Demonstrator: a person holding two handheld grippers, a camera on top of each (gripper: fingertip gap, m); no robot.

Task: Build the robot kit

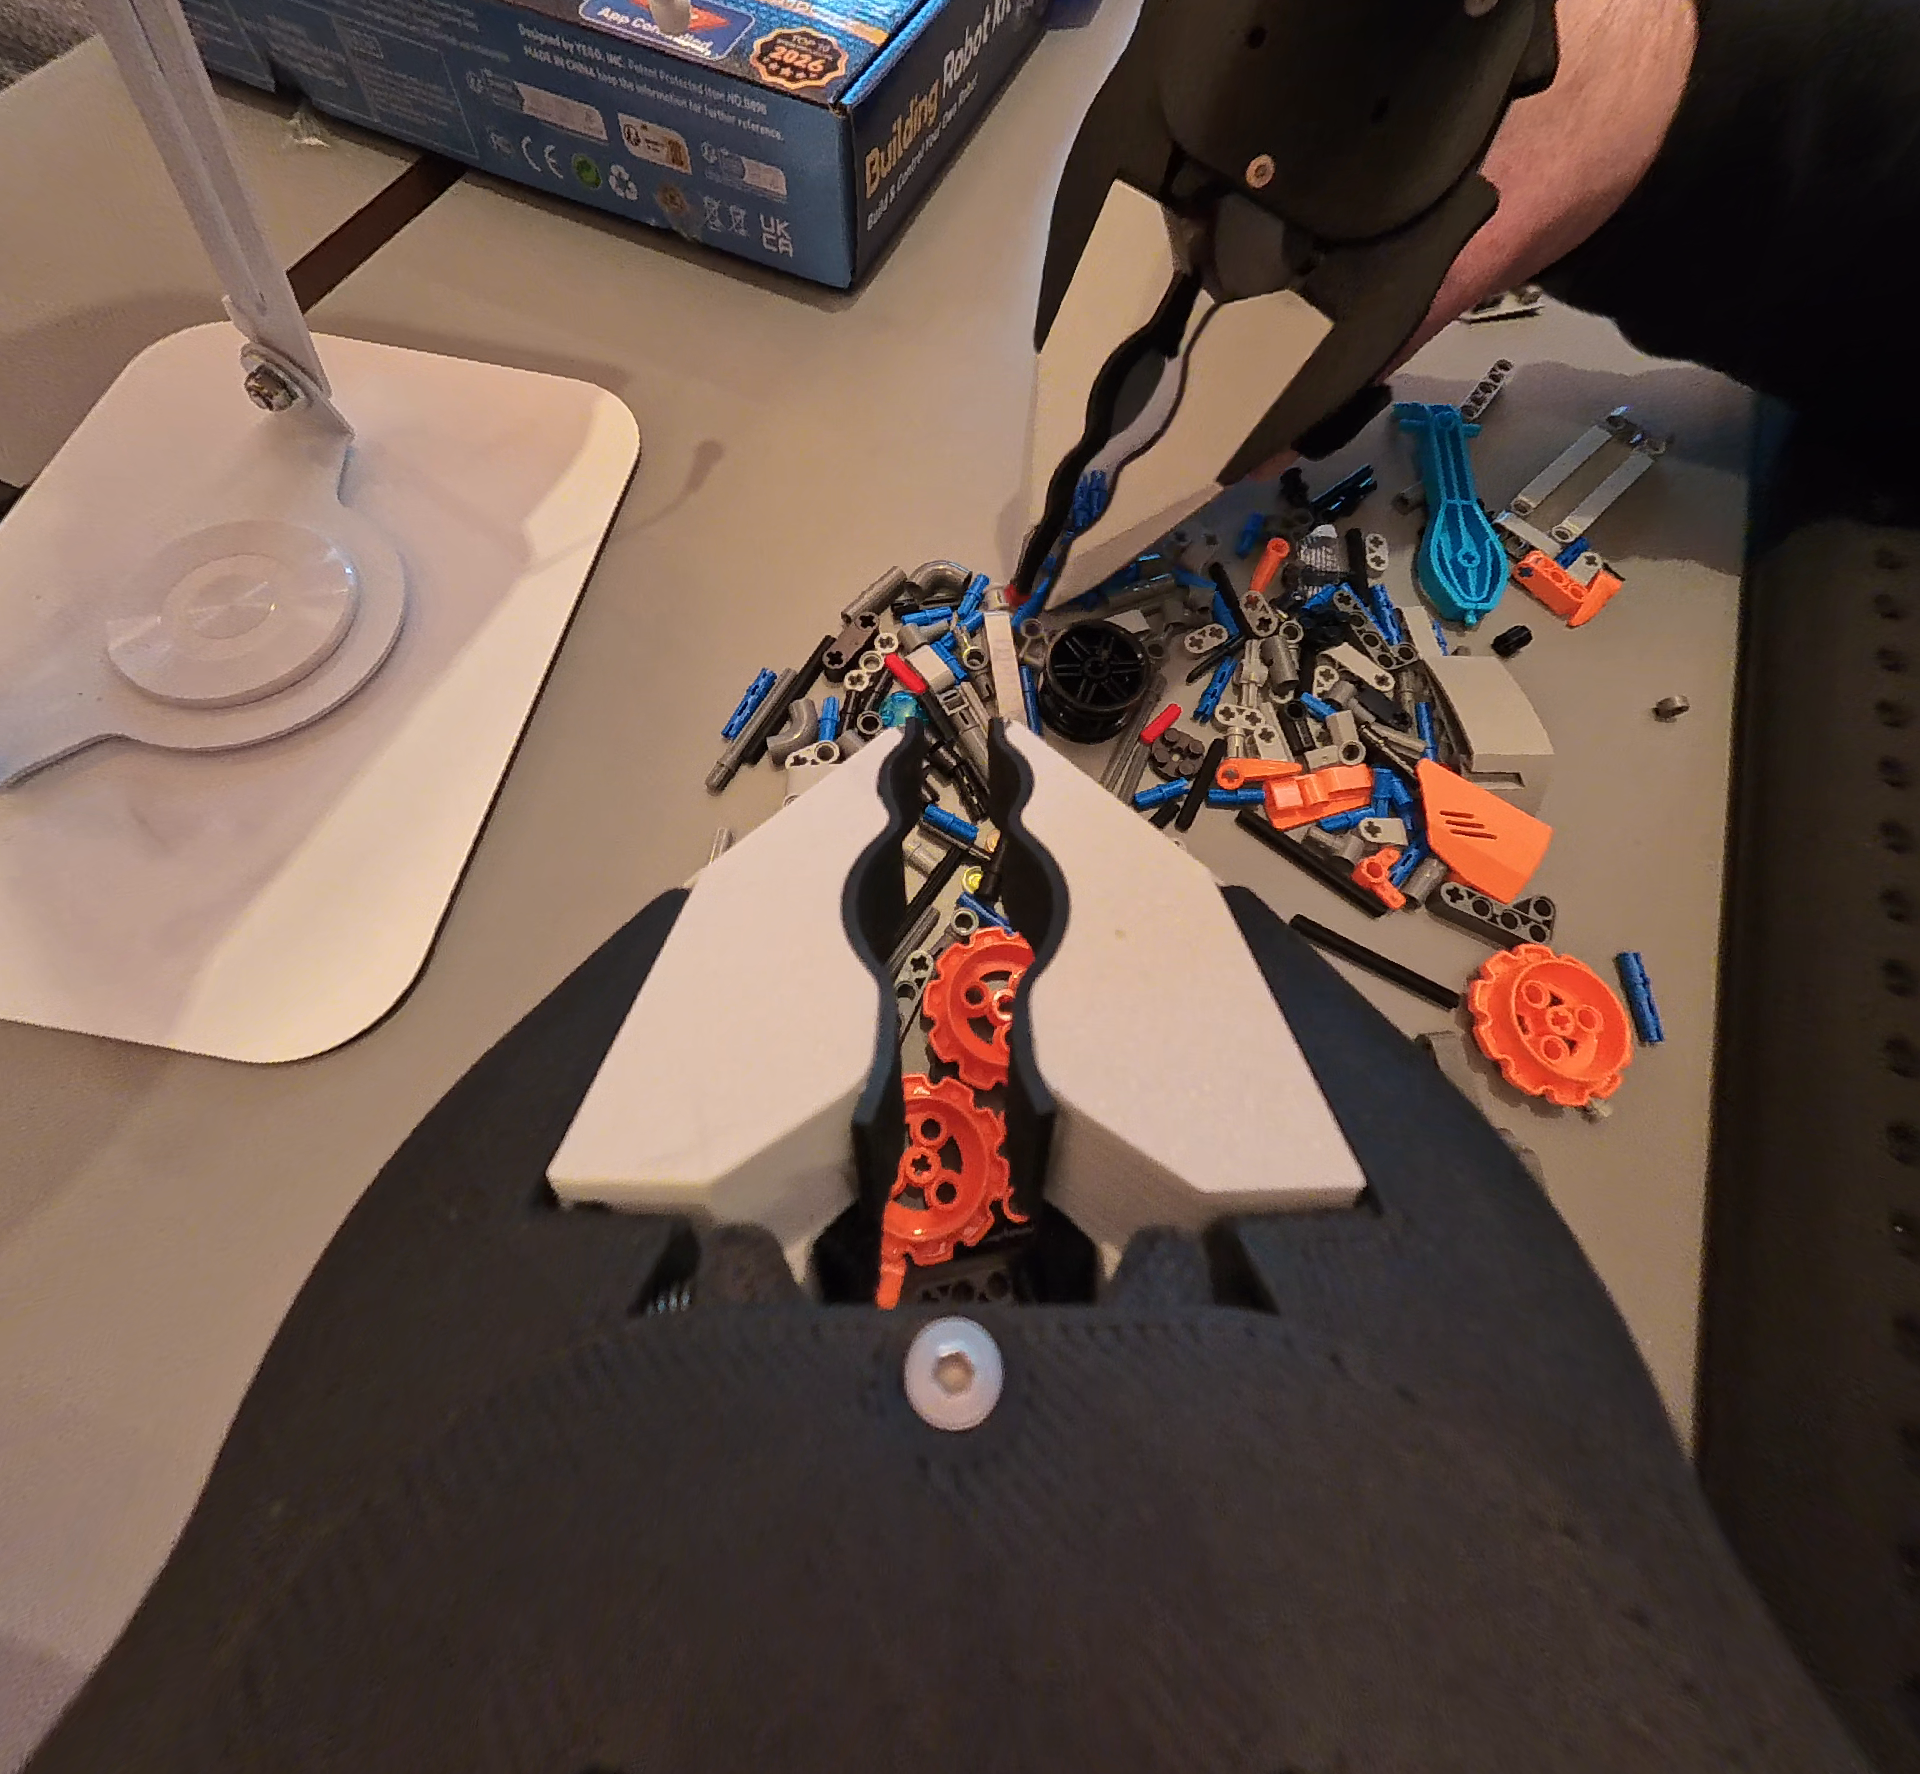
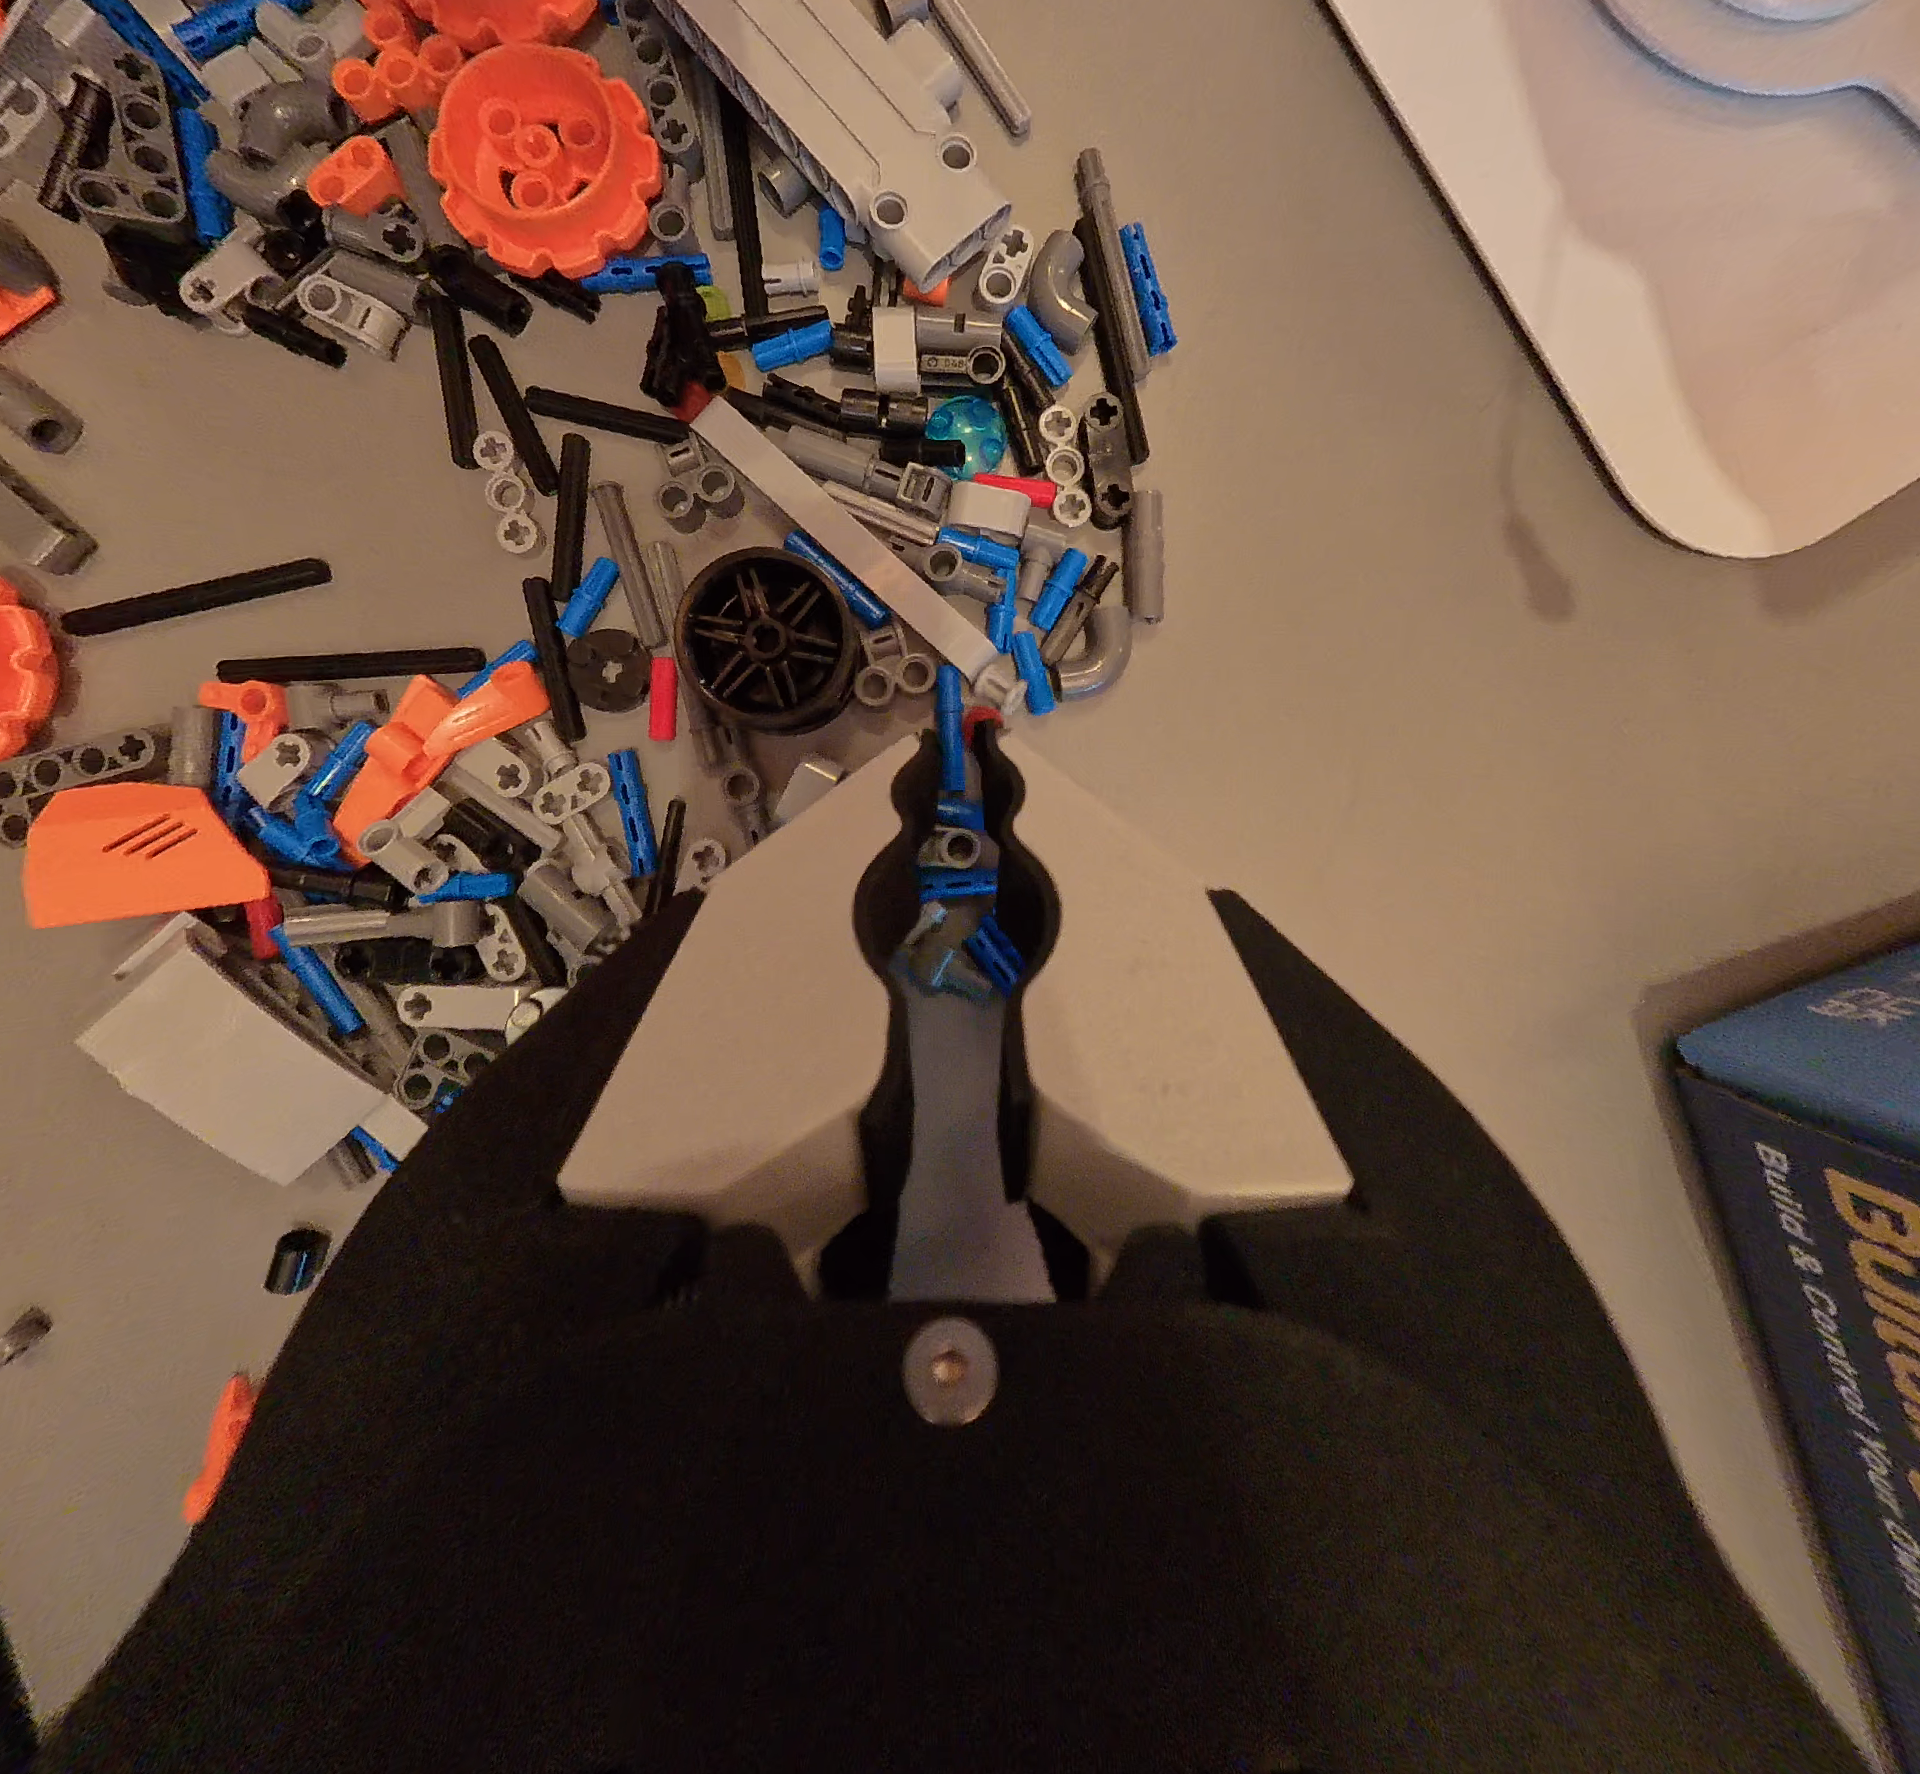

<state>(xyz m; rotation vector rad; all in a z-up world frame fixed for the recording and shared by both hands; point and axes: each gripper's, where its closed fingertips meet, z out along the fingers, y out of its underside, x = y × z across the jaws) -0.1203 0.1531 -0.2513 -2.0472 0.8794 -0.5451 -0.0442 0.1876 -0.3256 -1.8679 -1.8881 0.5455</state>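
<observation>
Underneath, a smooth grey tabletop (image 1: 852, 436), carrying a white flat lamp base (image 1: 312, 685), a blue printed cardboard box (image 1: 644, 103) and a scattered heap of small plastic building pieces (image 2: 727, 436), black spoked wheel (image 2: 767, 638) among them. Above the heap, left gripper (image 1: 951, 737), jaws narrowly parted, holding nothing. Opposite, right gripper (image 2: 961, 737), tips down at the heap's edge, pinching a small red pin (image 2: 980, 722).

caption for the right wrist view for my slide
Right gripper tips at a small red piece on the edge of a brick pile.
</observation>
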